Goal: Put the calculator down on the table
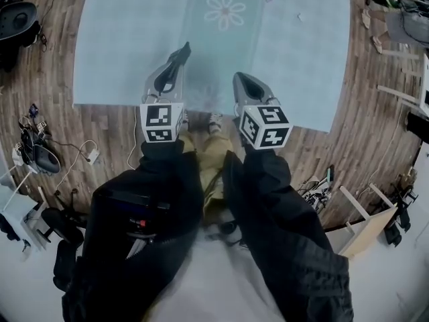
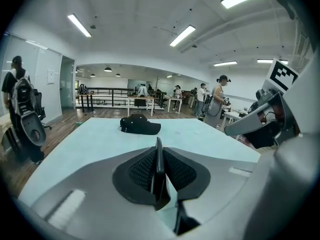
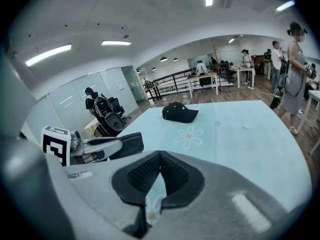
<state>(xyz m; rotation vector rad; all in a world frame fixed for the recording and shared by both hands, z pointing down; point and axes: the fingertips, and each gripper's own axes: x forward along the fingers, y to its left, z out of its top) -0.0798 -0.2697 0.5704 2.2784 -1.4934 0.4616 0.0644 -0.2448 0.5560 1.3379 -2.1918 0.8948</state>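
Sleeves [image 1: 268,233] dark, at 6 o'clock. Counter [image 1: 120,45] spreads toward 12, cap [image 2: 140,125] far across. Right tool [image 3: 159,155] closed, empty. Left tool [image 1: 174,66] clamps thin dark calculator [image 2: 159,159] edge-on over counter's near edge. Judgement: put-down not yet done; lowering and release remain.

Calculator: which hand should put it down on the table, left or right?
Left. The left gripper is shut on the thin dark calculator, over the table. The right gripper is shut and empty.
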